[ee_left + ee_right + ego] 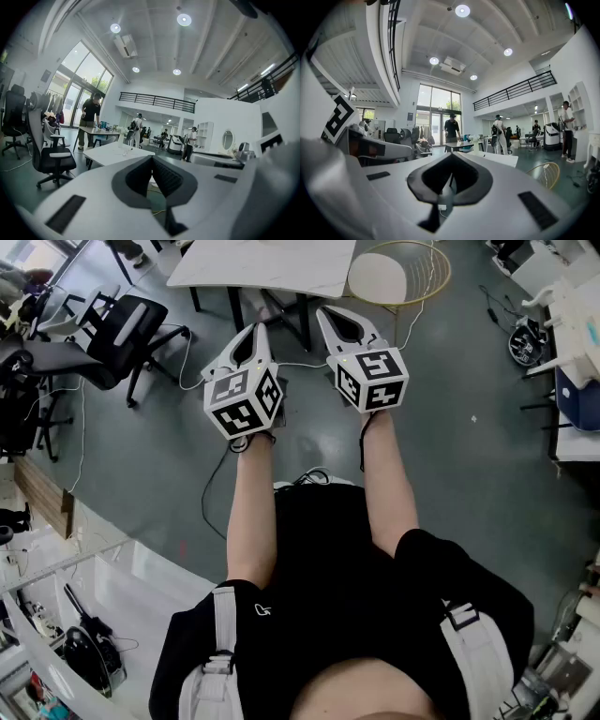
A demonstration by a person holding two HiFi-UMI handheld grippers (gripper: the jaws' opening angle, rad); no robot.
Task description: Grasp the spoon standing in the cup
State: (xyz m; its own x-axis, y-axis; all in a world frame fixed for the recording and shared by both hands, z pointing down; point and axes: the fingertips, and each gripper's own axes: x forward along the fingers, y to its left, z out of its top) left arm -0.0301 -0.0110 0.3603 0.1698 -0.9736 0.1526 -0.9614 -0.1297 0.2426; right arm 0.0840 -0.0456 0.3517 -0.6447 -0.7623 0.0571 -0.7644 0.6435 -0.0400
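No spoon or cup can be made out in any view. In the head view a person holds both grippers out at chest height over a grey floor. The left gripper (260,326) and the right gripper (322,311) point side by side toward a white table (267,263). Each carries a marker cube. In the left gripper view, the left gripper (151,157) has its jaw tips touching with nothing between them. The right gripper (451,153) is likewise shut and empty in the right gripper view.
A black office chair (127,324) stands at the left. A round gold wire stool (394,273) sits right of the table. Cables trail over the floor (469,456). Several people stand at distant desks (90,119). A curved white counter (112,587) lies at the lower left.
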